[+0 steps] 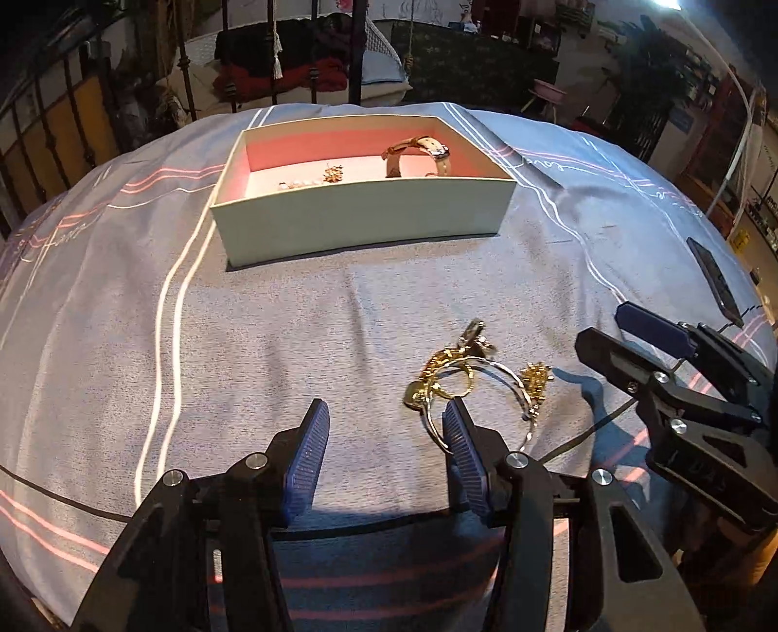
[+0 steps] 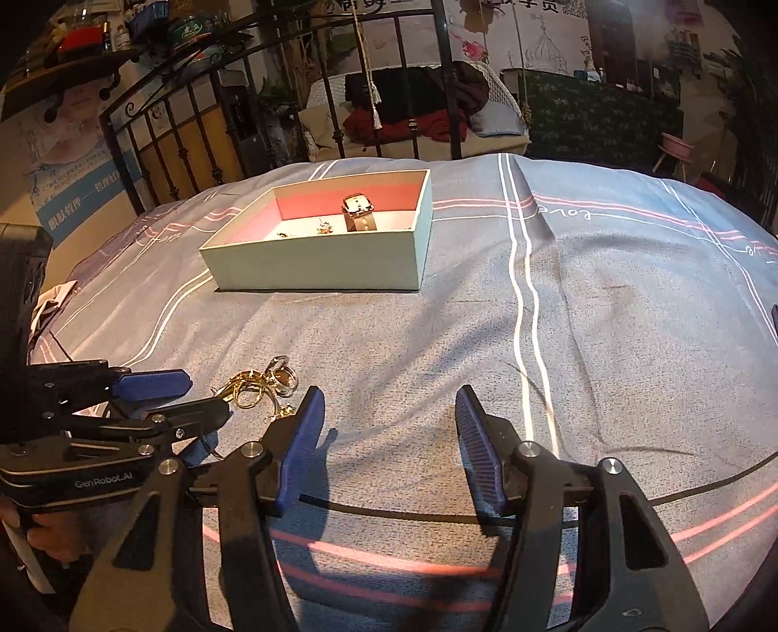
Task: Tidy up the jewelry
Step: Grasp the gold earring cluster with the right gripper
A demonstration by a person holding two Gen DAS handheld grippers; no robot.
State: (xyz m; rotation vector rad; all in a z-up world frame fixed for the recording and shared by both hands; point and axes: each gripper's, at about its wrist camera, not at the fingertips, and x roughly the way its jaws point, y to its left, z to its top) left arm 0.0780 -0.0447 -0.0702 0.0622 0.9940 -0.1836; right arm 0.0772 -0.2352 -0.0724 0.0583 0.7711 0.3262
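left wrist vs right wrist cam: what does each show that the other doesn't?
Left wrist only: the dark flat device near the bedspread's right edge, and the right claw seen from the side.

Right wrist only: the wall shelf of clutter at upper left, the blue poster, and the left claw from the side, fingers apart.

Both: the open box with the watch inside, the gold jewelry pile on the striped bedspread, and the black bed rail.

I read "GenRobot.AI" in pale letters along the side of my left gripper (image 2: 204, 396). On the bedspread (image 2: 608, 301), the cursive word "Love" is stitched upside down. A blue wall poster (image 2: 73, 194) carries Chinese characters I cannot make out.
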